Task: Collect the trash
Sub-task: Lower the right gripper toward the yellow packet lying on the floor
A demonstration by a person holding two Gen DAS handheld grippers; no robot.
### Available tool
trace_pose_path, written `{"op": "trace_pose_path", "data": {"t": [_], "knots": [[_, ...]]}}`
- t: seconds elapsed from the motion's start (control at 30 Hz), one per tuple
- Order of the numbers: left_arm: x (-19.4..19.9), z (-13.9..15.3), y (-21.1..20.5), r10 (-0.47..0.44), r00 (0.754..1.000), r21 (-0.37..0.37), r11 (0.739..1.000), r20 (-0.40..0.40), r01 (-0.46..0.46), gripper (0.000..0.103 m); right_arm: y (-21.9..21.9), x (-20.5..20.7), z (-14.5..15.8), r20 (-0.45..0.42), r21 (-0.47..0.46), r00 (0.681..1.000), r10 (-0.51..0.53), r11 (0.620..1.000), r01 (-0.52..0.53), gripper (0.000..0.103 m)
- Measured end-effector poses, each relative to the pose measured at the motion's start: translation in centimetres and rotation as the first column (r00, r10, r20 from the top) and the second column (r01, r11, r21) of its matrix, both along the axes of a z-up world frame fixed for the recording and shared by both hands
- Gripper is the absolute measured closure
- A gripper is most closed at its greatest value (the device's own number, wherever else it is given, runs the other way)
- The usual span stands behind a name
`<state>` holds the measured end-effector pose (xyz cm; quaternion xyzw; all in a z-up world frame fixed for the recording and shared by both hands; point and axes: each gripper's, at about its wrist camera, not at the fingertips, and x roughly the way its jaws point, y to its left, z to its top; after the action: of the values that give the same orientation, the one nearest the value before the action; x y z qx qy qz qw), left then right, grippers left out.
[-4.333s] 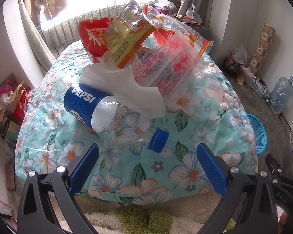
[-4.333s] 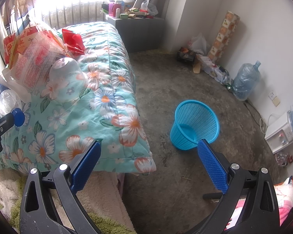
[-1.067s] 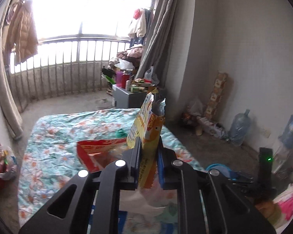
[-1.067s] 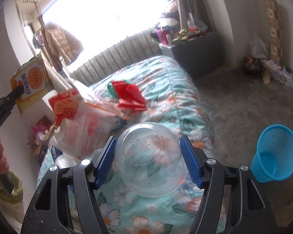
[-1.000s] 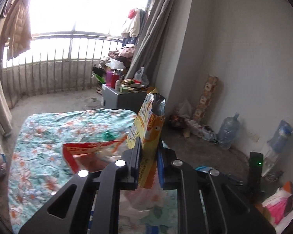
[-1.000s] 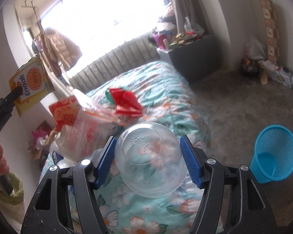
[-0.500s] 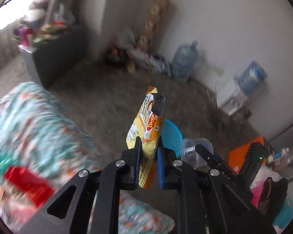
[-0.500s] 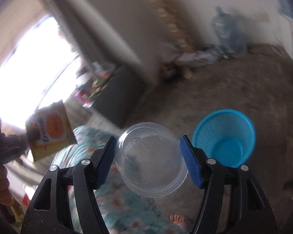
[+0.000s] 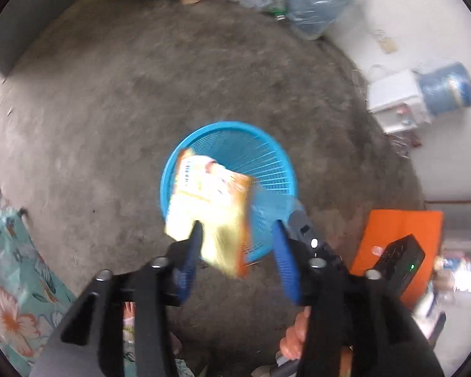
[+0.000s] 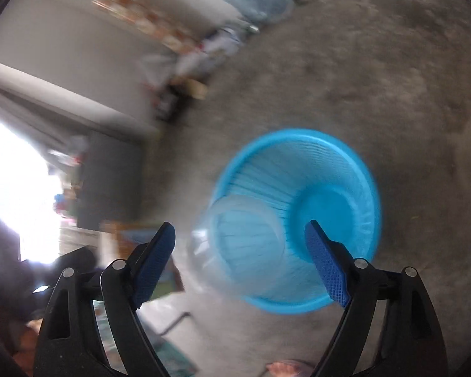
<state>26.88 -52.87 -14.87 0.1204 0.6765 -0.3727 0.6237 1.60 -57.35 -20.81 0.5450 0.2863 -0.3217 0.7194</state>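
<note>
left wrist: looks down, near | right wrist: same | shared: blue basket [image 9: 267, 154] [image 10: 345, 154]

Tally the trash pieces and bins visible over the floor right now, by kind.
Snack packet: 1, loose between the open left tool
Clear plastic cup: 1, loose between the open right tool
Blue basket: 1
Total: 3

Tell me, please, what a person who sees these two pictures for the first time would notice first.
The bright blue basket on the grey concrete floor fills the middle of both views. In the left wrist view, a yellow-orange snack packet hangs blurred over its rim, between the parted fingers of the left gripper. In the right wrist view, a clear plastic bowl sits blurred over the basket's mouth, between the wide-open fingers of the right gripper.
</note>
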Motion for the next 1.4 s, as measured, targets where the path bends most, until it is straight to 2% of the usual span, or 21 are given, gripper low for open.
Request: {"op": "trace_pose_path", "data": {"t": [0.07,0.13,0.27,0.37,0.43,0.5,0.57,0.67,0.77,0.87,0.97,1.03,1.13,1.17,1.23,1.27,1.33,1.4], "knots": [[-0.3,-0.3,0.9,0.035,0.999,-0.01,0.999,-0.022,-0.035,0.053,0.2,-0.7,-0.2,-0.01,0.001,1.0,-0.016,1.0,0.016,0.022],[-0.6,0.2,1.8,0.012,1.0,-0.019,1.0,-0.014,-0.013,0.053,0.8,-1.8,0.4,0.006,-0.025,1.0,-0.024,0.999,0.024,0.022],[-1.3,5.0,4.6,-0.04,0.995,-0.058,0.997,0.095,0.045,0.052,2.8,-3.0,3.2,0.018,-0.095,0.999,-0.035,0.995,0.037,0.022],[-2.4,10.0,6.8,-0.073,0.979,-0.118,0.988,0.188,0.096,0.051,4.1,-3.7,6.2,0.04,-0.163,0.999,-0.017,0.986,0.023,0.022],[-3.1,13.3,8.8,-0.077,0.966,-0.157,0.98,0.246,0.118,0.049,4.7,-3.3,8.3,0.045,-0.224,0.999,0.008,0.975,0.002,0.017],[-4.0,16.6,11.5,-0.063,0.95,-0.186,0.975,0.307,0.125,0.047,6.2,-2.9,10.8,0.027,-0.302,0.998,0.064,0.952,-0.052,0.013],[-4.6,19.3,15.0,-0.024,0.94,-0.216,0.971,0.341,0.103,0.04,7.4,-2.2,12.1,-0.004,-0.342,0.99,0.138,0.93,-0.131,0.013],[-4.8,22.7,20.6,0.05,0.942,-0.27,0.962,0.333,0.044,0.036,9.7,-0.2,12.3,-0.046,-0.356,0.952,0.303,0.885,-0.299,0.013],[-5.0,24.9,27.1,0.132,0.929,-0.294,0.956,0.345,-0.027,0.03,12.7,2.4,10.0,-0.068,-0.311,0.879,0.472,0.827,-0.468,0.013],[-5.5,25.7,33.4,0.203,0.903,-0.303,0.949,0.377,-0.087,0.027,15.4,5.3,6.4,-0.143,-0.249,0.809,0.57,0.771,-0.587,0.016],[-5.8,25.5,39.3,0.273,0.884,-0.312,0.937,0.38,-0.156,0.027,18.2,9.6,0.8,-0.268,-0.171,0.701,0.66,0.684,-0.709,0.021],[-5.7,25.5,42.9,0.347,0.863,-0.356,0.909,0.366,-0.215,0.027,19.9,12.5,-2.8,-0.348,-0.117,0.618,0.705,0.621,-0.775,0.021],[-5.4,25.4,48.7,0.48,0.814,-0.425,0.844,0.327,-0.327,0.026,23.0,17.5,-9.1,-0.496,-0.063,0.443,0.747,0.478,-0.876,0.021],[-5.4,25.4,50.1,0.517,0.794,-0.436,0.825,0.321,-0.361,0.026,23.6,19.1,-11.2,-0.553,-0.046,0.392,0.735,0.443,-0.895,0.021],[-5.5,25.6,52.8,0.588,0.74,-0.44,0.787,0.326,-0.432,0.026,24.0,21.3,-15.2,-0.641,-0.009,0.328,0.694,0.42,-0.907,0.021],[-5.4,25.8,53.8,0.611,0.719,-0.44,0.774,0.331,-0.455,0.026,24.2,21.5,-16.5,-0.66,0.0,0.313,0.683,0.416,-0.909,0.021],[-5.5,26.1,55.9,0.653,0.67,-0.429,0.749,0.352,-0.505,0.025,23.5,23.3,-19.9,-0.728,0.02,0.259,0.635,0.396,-0.918,0.02],[-5.4,26.1,57.6,0.686,0.634,-0.415,0.725,0.356,-0.55,0.025,23.4,24.6,-22.0,-0.778,0.028,0.197,0.597,0.346,-0.938,0.019]]}}
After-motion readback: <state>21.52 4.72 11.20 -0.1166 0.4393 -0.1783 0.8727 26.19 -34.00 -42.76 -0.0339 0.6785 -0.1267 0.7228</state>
